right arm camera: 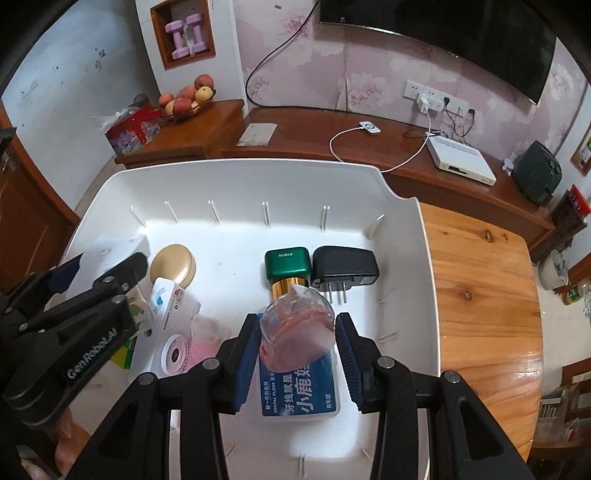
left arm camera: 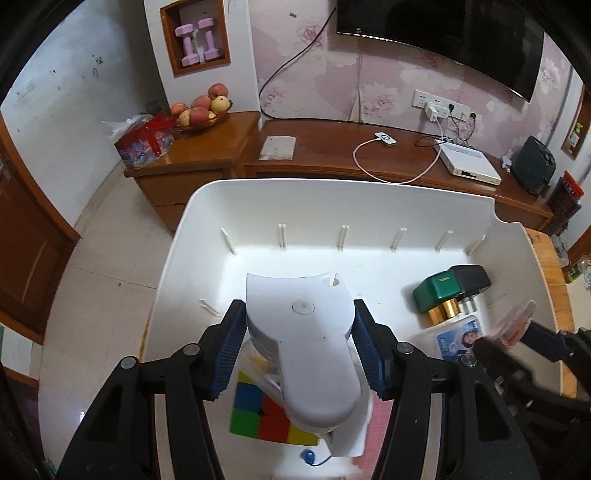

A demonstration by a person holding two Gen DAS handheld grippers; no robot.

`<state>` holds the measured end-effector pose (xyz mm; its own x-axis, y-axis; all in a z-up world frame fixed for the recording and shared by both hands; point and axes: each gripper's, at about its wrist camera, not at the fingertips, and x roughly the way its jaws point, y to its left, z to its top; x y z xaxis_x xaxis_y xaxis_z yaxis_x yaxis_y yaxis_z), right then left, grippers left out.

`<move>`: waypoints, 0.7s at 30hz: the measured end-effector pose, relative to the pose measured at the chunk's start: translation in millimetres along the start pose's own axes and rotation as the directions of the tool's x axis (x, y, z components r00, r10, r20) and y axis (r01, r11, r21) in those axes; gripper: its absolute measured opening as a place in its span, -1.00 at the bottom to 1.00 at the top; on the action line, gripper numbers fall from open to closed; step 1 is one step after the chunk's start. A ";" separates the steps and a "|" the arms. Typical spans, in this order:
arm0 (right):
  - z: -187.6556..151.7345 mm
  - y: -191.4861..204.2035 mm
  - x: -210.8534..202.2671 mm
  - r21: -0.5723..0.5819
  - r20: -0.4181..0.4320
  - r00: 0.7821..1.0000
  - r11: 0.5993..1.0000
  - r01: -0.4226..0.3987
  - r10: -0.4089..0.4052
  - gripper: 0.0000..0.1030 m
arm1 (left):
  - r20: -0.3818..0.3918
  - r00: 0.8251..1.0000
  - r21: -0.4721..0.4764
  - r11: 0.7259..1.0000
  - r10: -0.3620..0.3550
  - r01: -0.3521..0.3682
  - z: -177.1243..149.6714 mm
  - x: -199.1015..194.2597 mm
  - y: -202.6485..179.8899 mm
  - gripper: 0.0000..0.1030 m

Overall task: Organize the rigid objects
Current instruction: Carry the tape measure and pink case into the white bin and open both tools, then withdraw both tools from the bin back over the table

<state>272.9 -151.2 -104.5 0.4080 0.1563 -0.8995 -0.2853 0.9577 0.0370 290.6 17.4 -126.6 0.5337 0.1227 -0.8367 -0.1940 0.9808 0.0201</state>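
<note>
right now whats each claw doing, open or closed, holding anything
Left claw: closed on the white plastic divider panel, held over the white bin.
Right claw: closed on a clear pinkish plastic case.

Two dumbbells (right arm camera: 185, 35), one white bin (right arm camera: 258, 177), one black charger (right arm camera: 345, 267).

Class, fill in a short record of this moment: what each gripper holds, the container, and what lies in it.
left gripper: shut on white divider
right gripper: shut on clear pink case
container: white bin on wooden table
in bin: green box, black adapter, floss box, gold lid, cube
</note>
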 end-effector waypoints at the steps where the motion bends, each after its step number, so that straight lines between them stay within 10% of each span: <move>1: -0.4 -0.7 -0.6 0.007 -0.001 1.000 1.000 -0.016 0.016 0.08 | -0.005 1.000 -0.002 1.000 -0.014 0.014 1.0 -0.7 -0.2 0.22; 4: -2.0 -1.1 -6.5 0.011 0.011 0.999 0.999 -0.044 0.044 0.17 | -0.014 0.999 -0.012 0.999 -0.053 0.052 3.8 -7.5 0.7 0.65; 10: -4.2 -2.3 -24.5 0.018 0.033 0.998 0.998 -0.061 0.060 0.17 | 0.006 0.998 -0.015 0.998 -0.059 0.059 7.3 -31.9 3.6 0.89; 21: -25.7 -4.7 -77.8 0.015 0.100 0.990 0.995 -0.099 0.097 0.17 | 0.072 0.996 0.033 0.999 -0.044 0.041 -11.4 -98.3 10.9 0.90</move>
<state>220.2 -174.0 -45.9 0.4630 0.2719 -0.8436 -0.3110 0.9411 0.1326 226.6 14.3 -50.4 0.5994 0.0904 -0.7953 -0.1442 0.9895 0.0037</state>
